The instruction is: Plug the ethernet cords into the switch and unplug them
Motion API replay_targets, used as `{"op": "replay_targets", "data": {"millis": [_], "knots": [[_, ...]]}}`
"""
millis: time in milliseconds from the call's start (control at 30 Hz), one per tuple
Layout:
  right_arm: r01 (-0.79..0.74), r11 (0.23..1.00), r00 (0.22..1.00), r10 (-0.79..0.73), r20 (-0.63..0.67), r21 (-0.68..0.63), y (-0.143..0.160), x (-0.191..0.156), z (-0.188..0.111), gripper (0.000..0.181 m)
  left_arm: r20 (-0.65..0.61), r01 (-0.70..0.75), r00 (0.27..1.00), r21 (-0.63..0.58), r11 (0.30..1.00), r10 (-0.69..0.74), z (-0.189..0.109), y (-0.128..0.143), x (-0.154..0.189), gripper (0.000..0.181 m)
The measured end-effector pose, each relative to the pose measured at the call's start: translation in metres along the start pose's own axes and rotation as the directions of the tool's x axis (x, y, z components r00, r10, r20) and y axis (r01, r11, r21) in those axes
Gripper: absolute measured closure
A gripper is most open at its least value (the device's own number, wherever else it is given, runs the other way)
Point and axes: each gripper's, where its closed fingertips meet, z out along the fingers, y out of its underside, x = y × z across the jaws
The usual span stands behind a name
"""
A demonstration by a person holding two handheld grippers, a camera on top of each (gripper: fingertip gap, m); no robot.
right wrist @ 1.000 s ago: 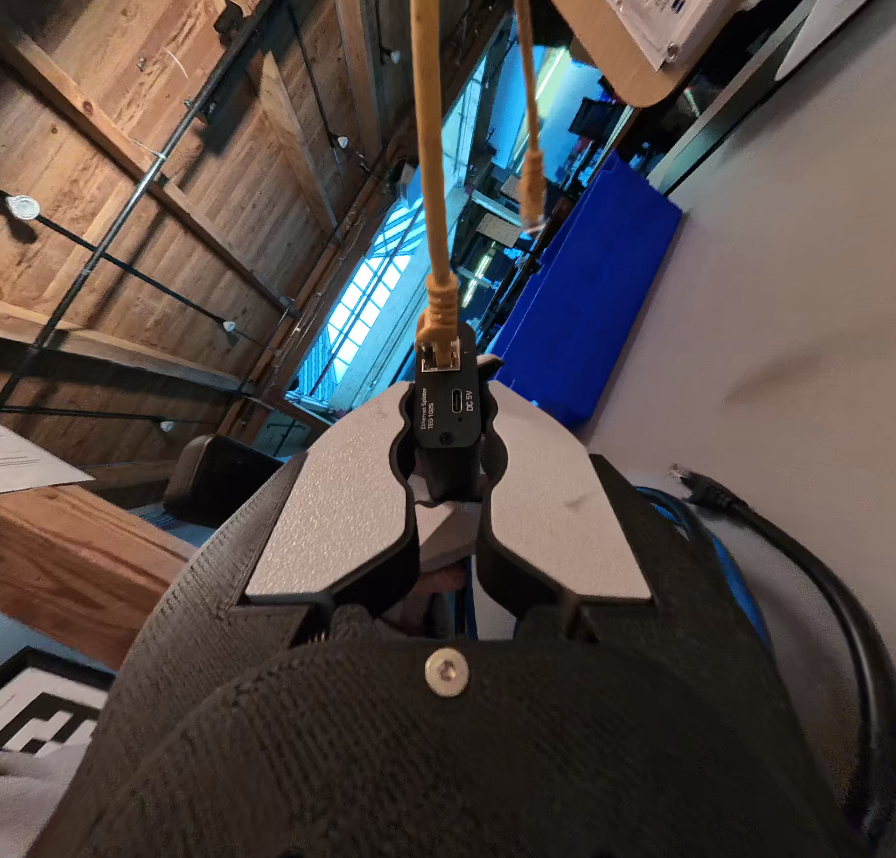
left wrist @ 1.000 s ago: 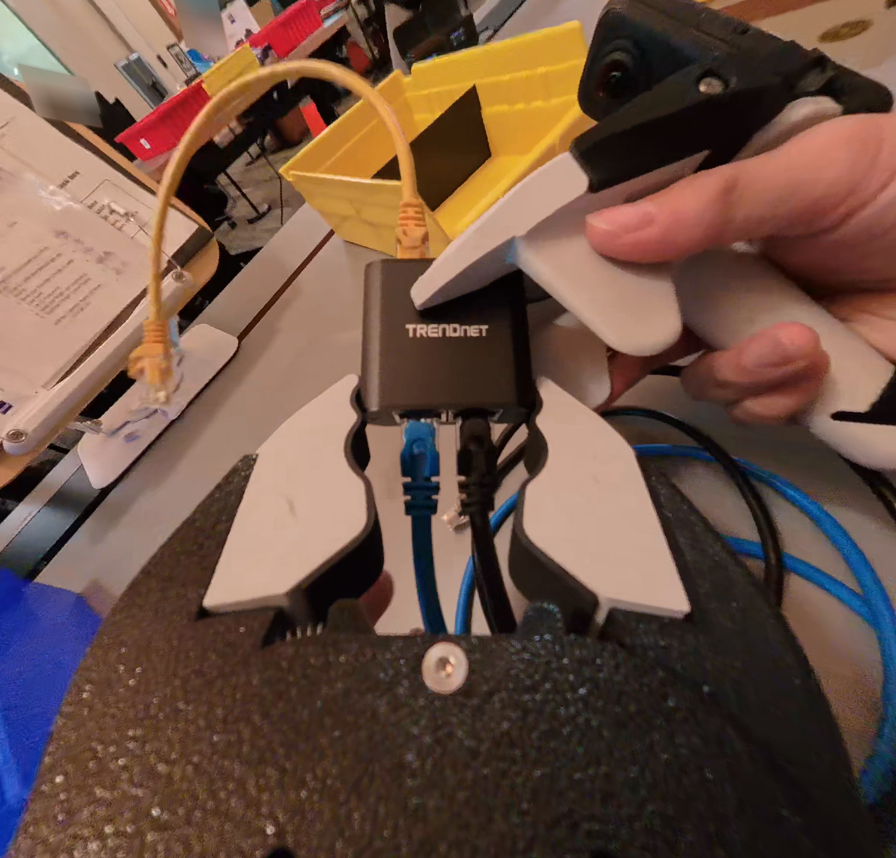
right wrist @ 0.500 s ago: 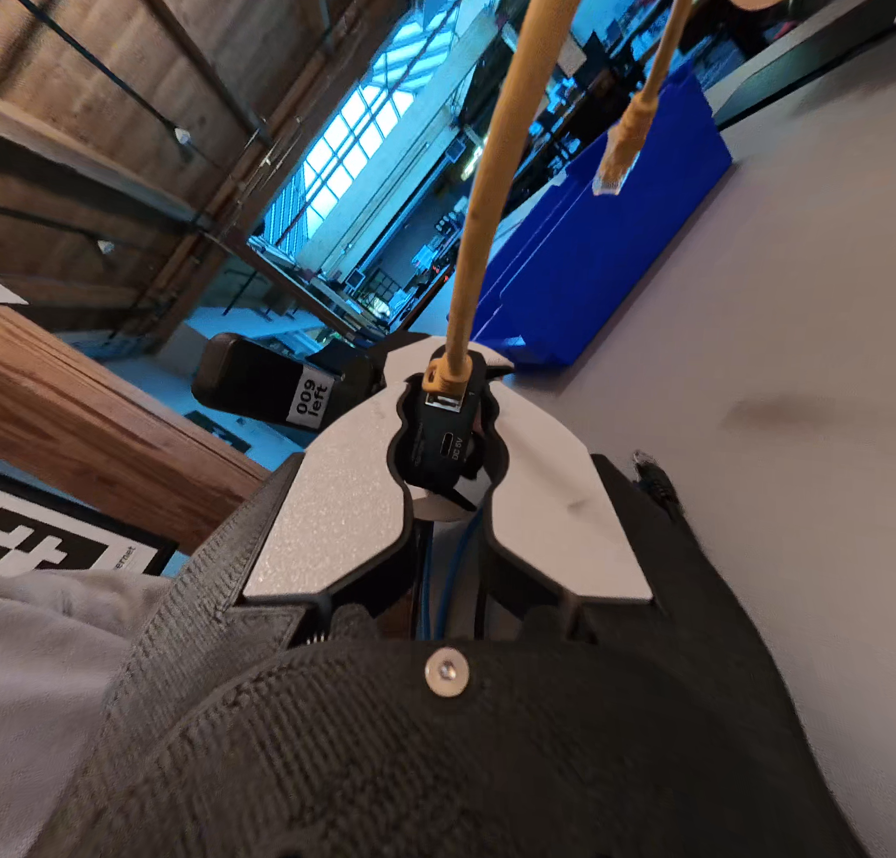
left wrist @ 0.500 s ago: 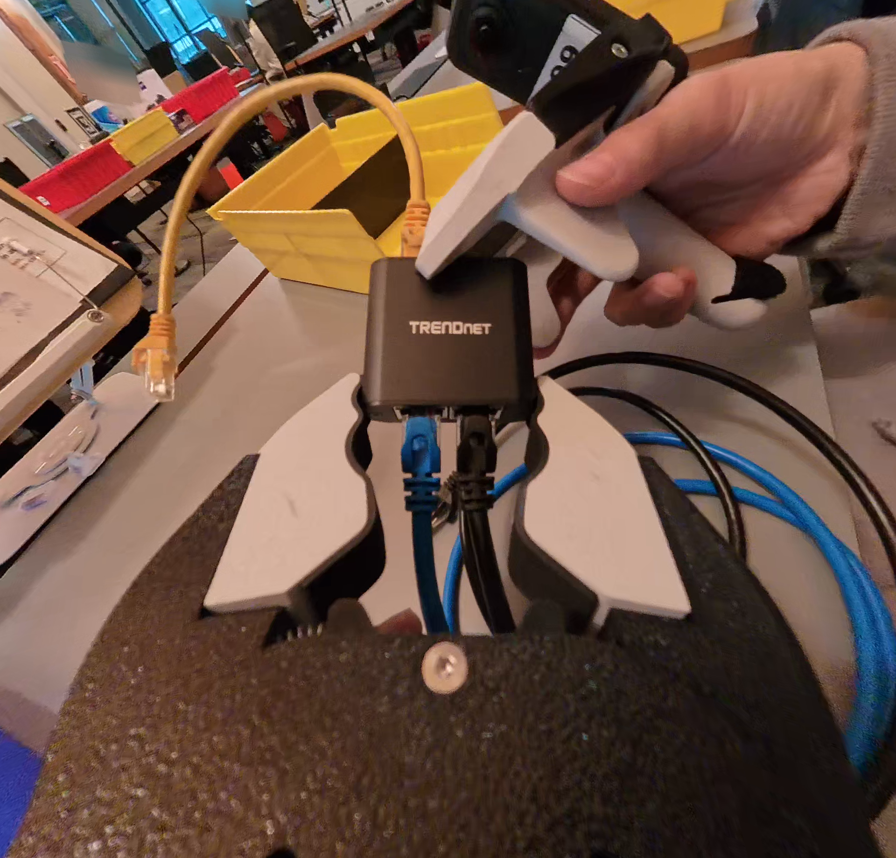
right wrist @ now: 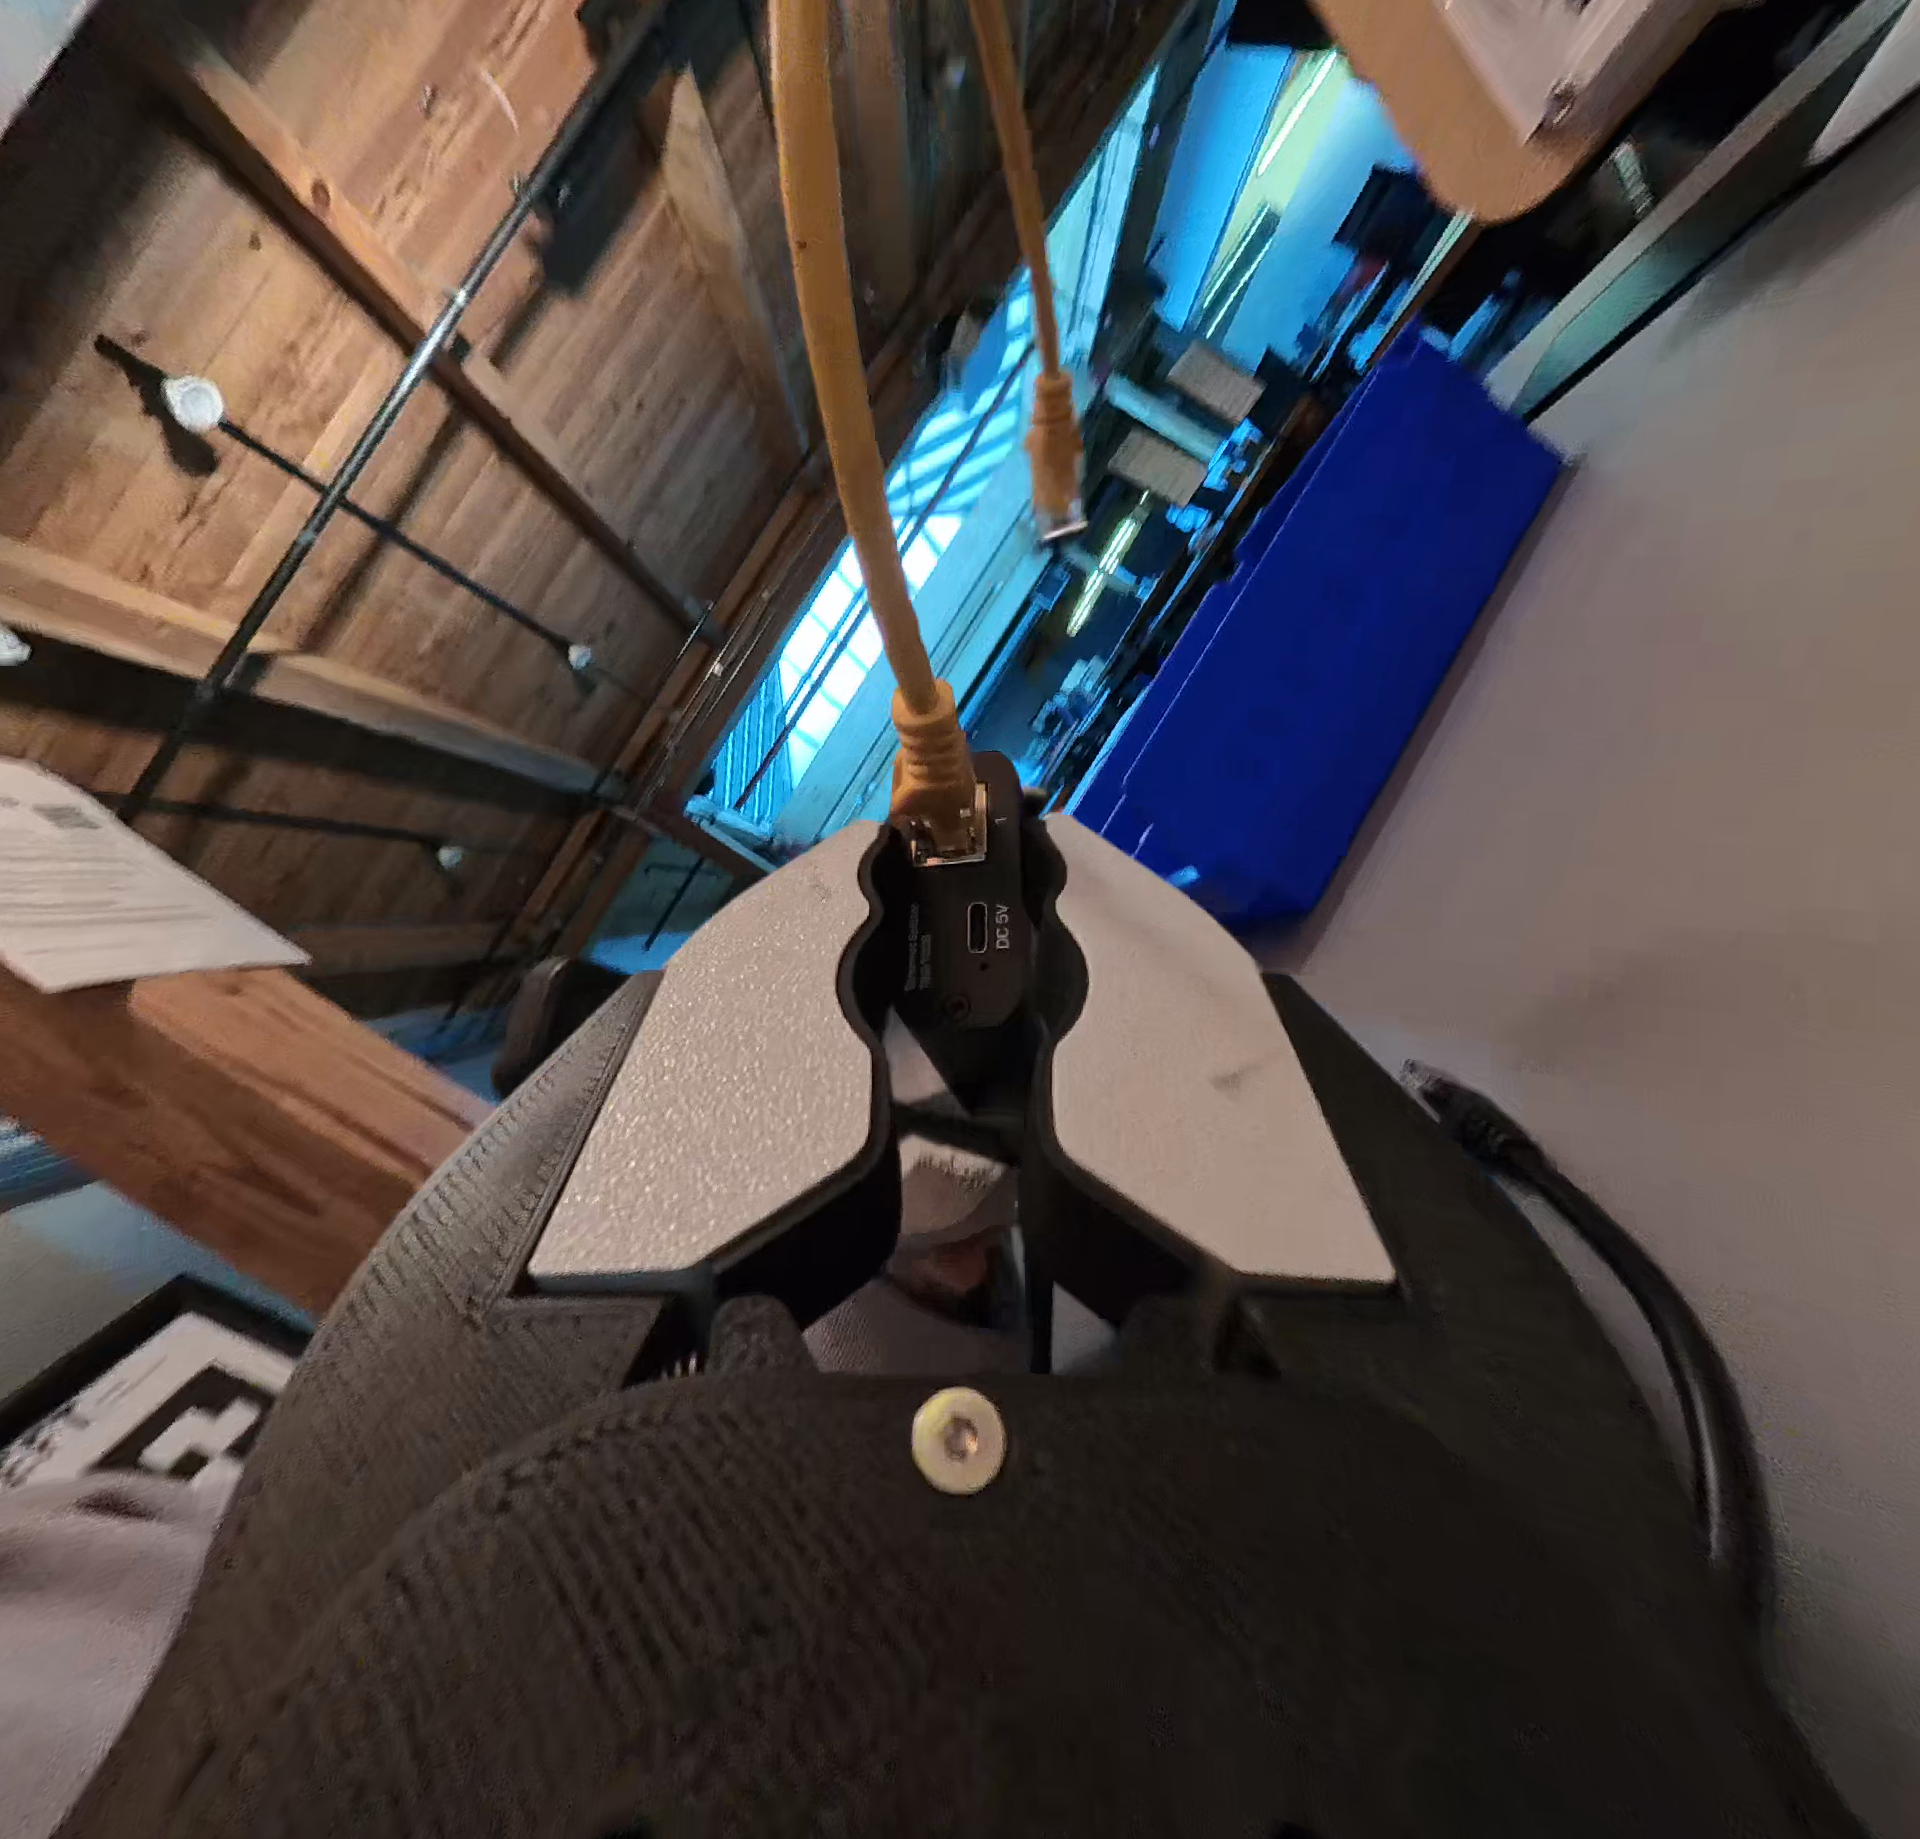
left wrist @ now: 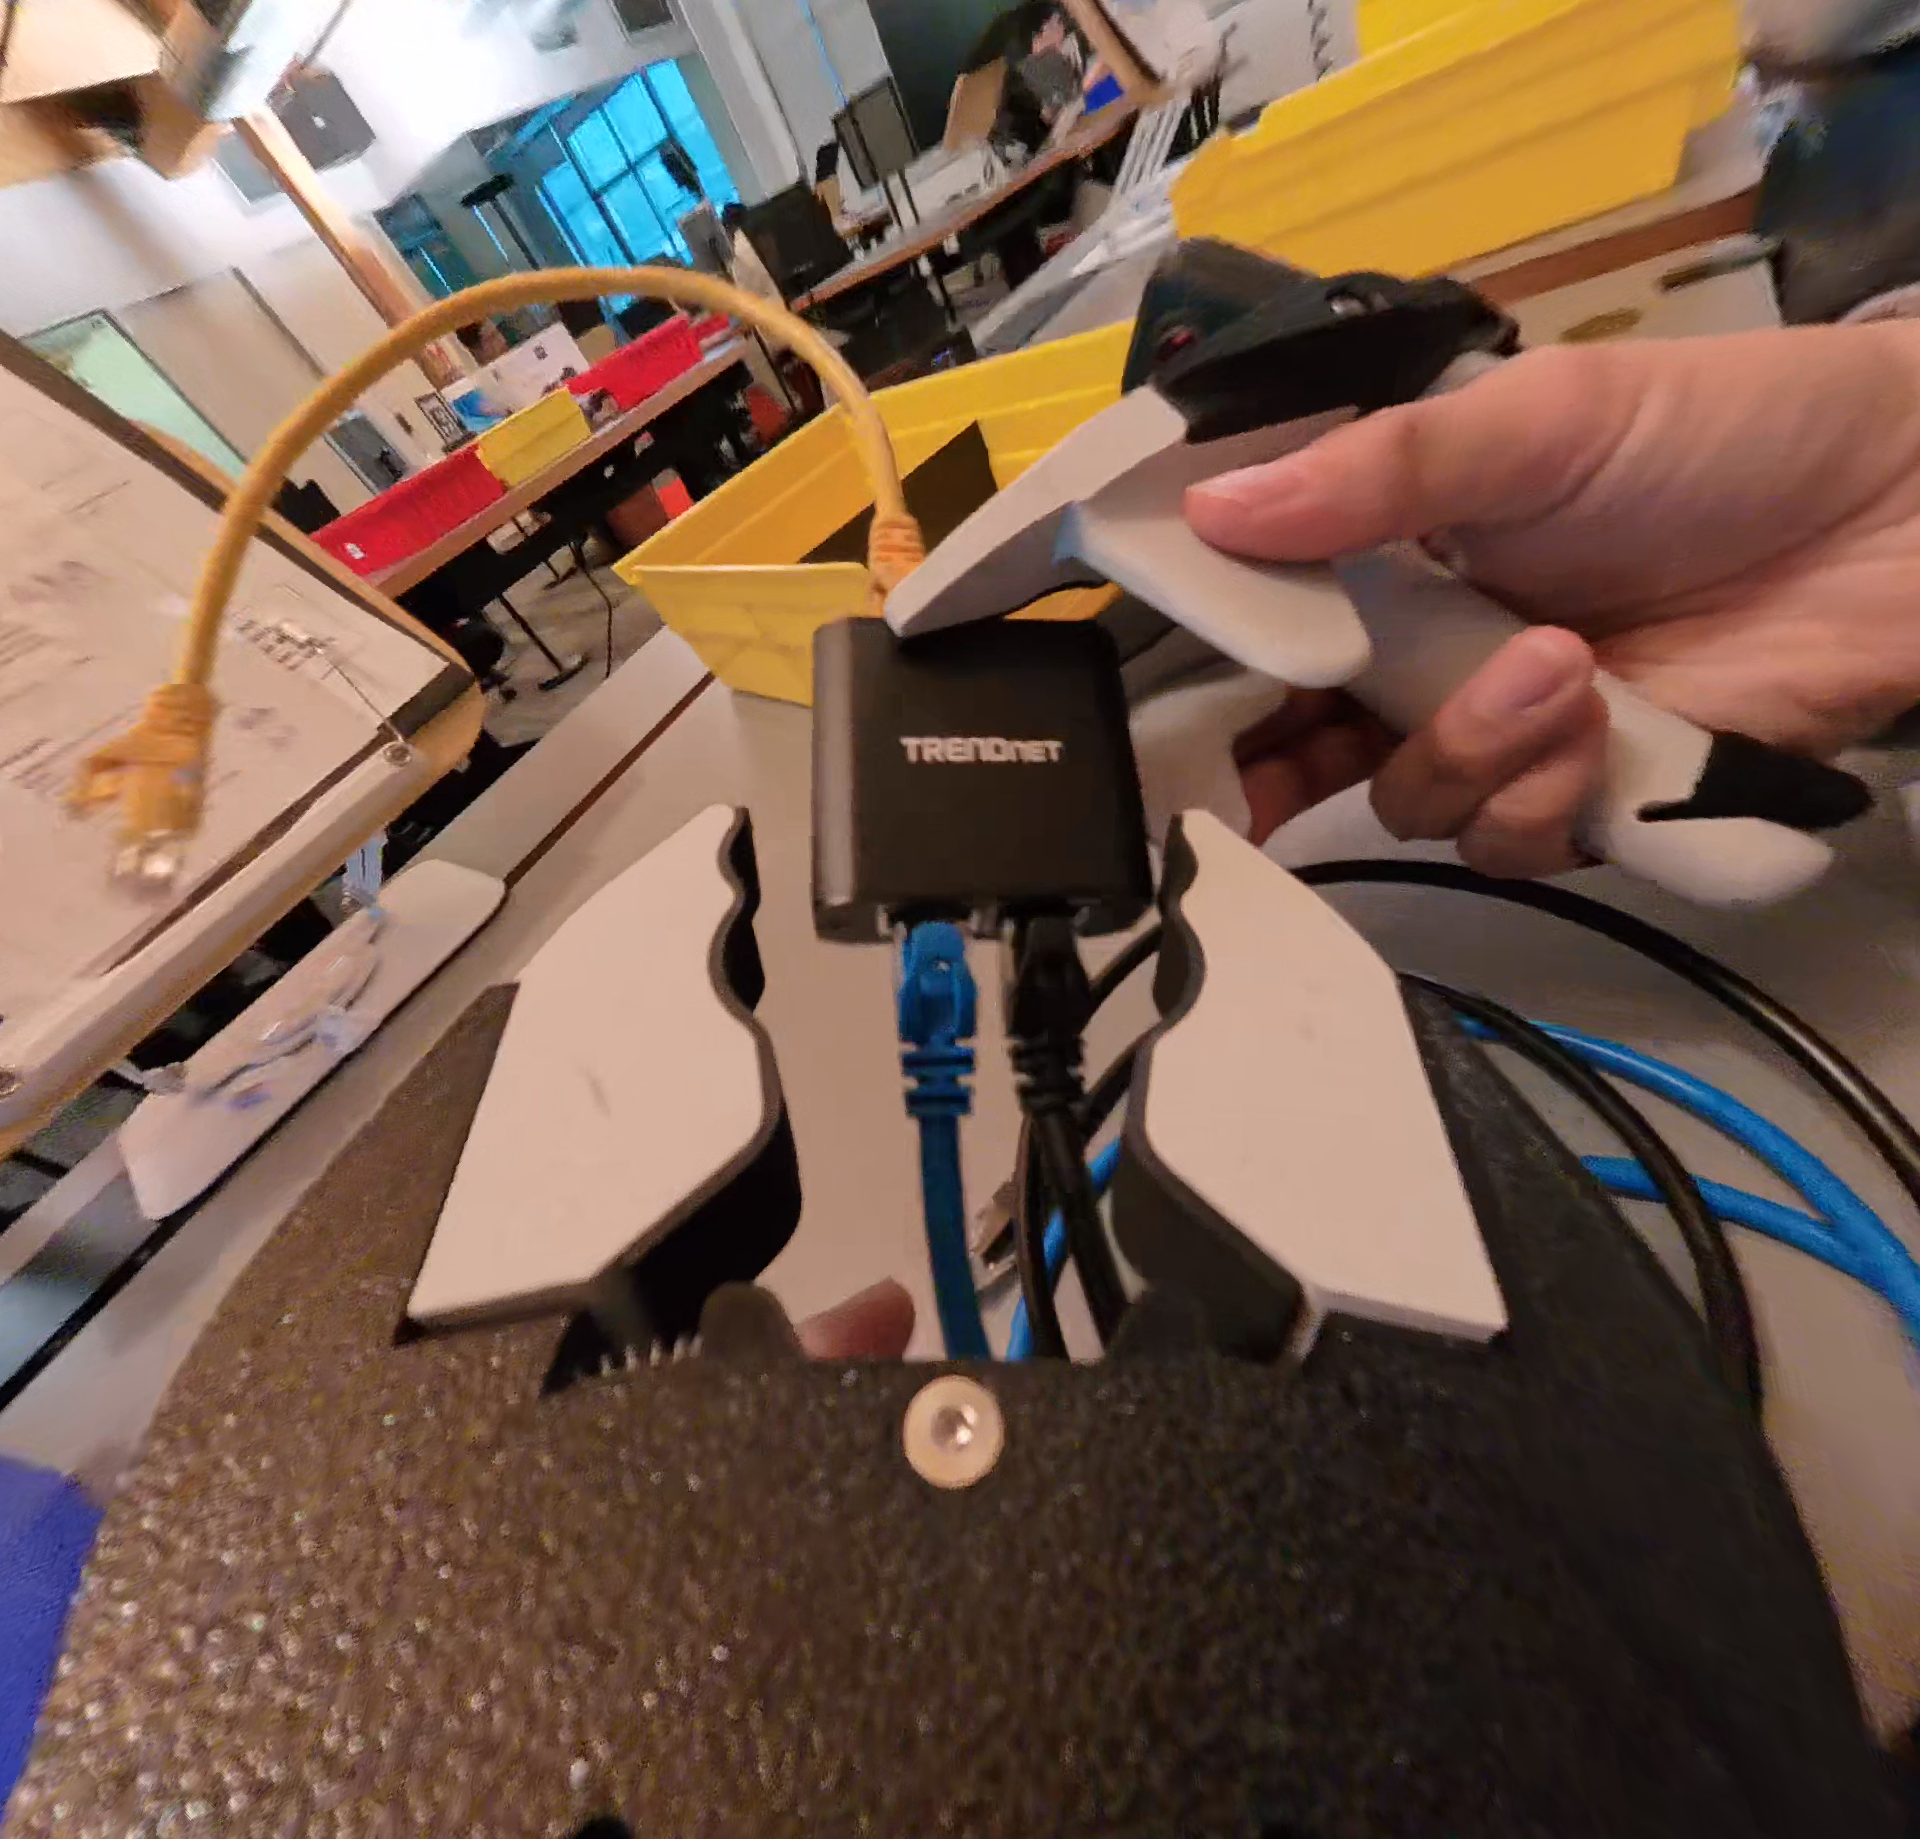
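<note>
A small black switch (left wrist: 977,761) hangs above the grey table. A blue cord (left wrist: 940,1041) and a black cord (left wrist: 1049,1020) are plugged into its near side. A short yellow cord (left wrist: 520,303) is plugged into its far side and arches left; its free plug (left wrist: 145,781) hangs loose. My left gripper (left wrist: 956,823) is open, with a gap between each fingertip and the switch's near corners. My right gripper (right wrist: 961,854) is shut on the switch (right wrist: 977,937) from the far side; its upper finger (left wrist: 1039,532) lies on top. The yellow plug (right wrist: 935,761) sits in its port.
A yellow bin (left wrist: 790,584) stands behind the switch. A tilted board with paper (left wrist: 208,667) is at the left. Blue and black cable loops (left wrist: 1714,1145) lie on the table at the right. A blue bin (right wrist: 1299,698) and a loose black plug (right wrist: 1455,1103) show in the right wrist view. Left and right tips are no more than a few centimetres apart.
My left gripper has opened and let go of the switch's near corners. The right gripper still holds the switch and has tilted it back, and the yellow cord has swung.
</note>
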Motion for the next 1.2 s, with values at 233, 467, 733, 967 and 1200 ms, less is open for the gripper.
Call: {"op": "replay_targets", "data": {"millis": [233,467,733,967,1200], "knots": [[-0.102,0.988,0.995,0.103,0.001,0.119,-0.009,0.003,-0.008,0.158,-0.010,-0.036,0.999,-0.146,0.989,0.035,0.001,-0.009,0.007,0.111],[-0.170,0.974,0.985,0.168,0.029,0.150,-0.004,-0.005,-0.004,0.158,0.084,0.046,0.996,-0.060,0.997,-0.041,0.012,-0.007,0.002,0.118],[0.066,0.992,0.993,-0.076,-0.093,-0.109,0.011,0.010,-0.004,0.158,0.003,0.060,0.998,0.010,0.998,-0.060,0.011,0.009,0.008,0.120],[0.271,0.766,0.940,-0.341,-0.010,-0.583,0.054,0.015,-0.020,0.136,-0.157,-0.006,0.988,-0.058,0.998,-0.003,-0.006,0.016,0.014,0.120],[0.664,0.250,0.473,-0.870,0.137,-0.705,0.020,0.019,-0.050,0.116,-0.188,0.155,0.964,-0.168,0.974,-0.186,-0.023,0.038,0.001,0.120]]}}
